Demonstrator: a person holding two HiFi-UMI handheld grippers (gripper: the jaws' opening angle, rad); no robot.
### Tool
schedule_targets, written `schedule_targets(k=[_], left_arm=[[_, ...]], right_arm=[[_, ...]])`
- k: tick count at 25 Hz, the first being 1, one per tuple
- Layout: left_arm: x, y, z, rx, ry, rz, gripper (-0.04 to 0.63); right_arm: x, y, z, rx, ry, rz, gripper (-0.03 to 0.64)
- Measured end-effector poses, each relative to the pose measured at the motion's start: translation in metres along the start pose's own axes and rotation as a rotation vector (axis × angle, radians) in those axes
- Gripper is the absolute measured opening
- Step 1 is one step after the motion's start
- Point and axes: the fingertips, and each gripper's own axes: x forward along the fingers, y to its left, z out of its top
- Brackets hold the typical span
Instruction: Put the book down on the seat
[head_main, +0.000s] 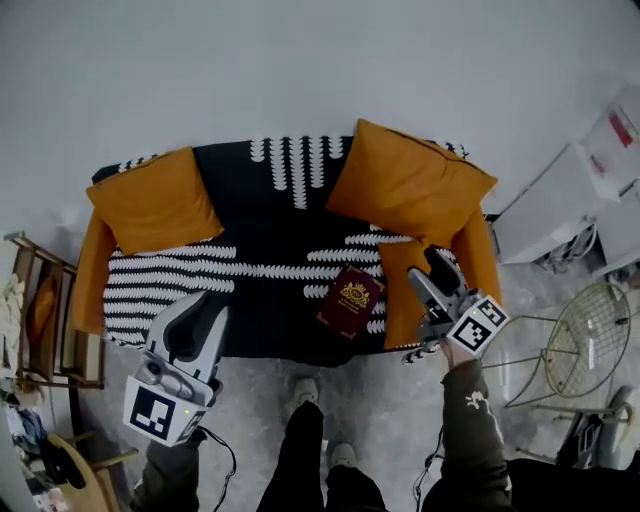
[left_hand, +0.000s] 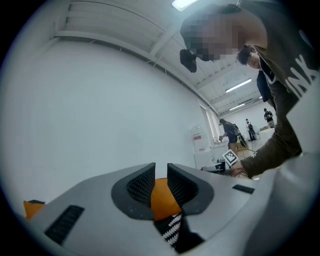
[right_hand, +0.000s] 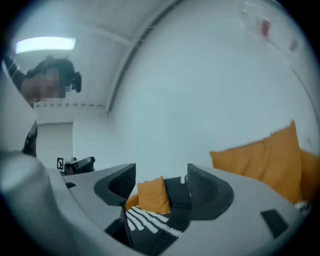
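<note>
- My shoes stand on the grey floor (head_main: 390, 420) at 6 o'clock, close to the front of the seat.
- My left tongs (left_hand: 160, 172) sit at 7 o'clock with only a narrow gap between the jaws and nothing in it.
- My right tongs (right_hand: 160, 177) sit at 4 o'clock, jaws wide apart and empty, above a small orange cushion (head_main: 398, 290).
- The book (head_main: 350, 302) lies flat and tilted on the seat (head_main: 270, 230), near its front edge, just beside that cushion. I judge the put-down done.
- The risk: the book sits close to the edge, so a brush from my right tongs, or a tug on the loose patterned cover, could slide it to the floor.
- The seat is black with white leaf stripes, with big orange cushions at 10 o'clock (head_main: 152, 200) and 1 o'clock (head_main: 408, 182).
- Beyond are a plain pale wall (head_main: 300, 60), a wire chair (head_main: 585, 330) at 3 o'clock and a wooden rack (head_main: 40, 320) at 9 o'clock.
</note>
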Motion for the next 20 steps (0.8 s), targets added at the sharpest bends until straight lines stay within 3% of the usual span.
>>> schedule_targets(k=[4,9,14,20], left_arm=[[-0.010,0.001,0.058,-0.012,-0.027,0.013,0.063],[-0.030,-0.016,0.127,0.012,-0.085,0.017,0.063],[-0.053,-0.033,0.175,0.036,-0.114,0.010,0.063],[-0.073,-0.047,0.215,0.087,-0.157,0.011,0.063]], right_arm=[[0.010,0.107,0.083,-0.366,-0.004,0.076,0.322],[-0.009,0.206,0.145,-0.639,-0.039,0.105,0.321],[-0.044,0.261,0.177,-0.783,-0.066,0.078,0.304],[-0.080,0.283,0.206,-0.840,-0.116,0.041,0.265]])
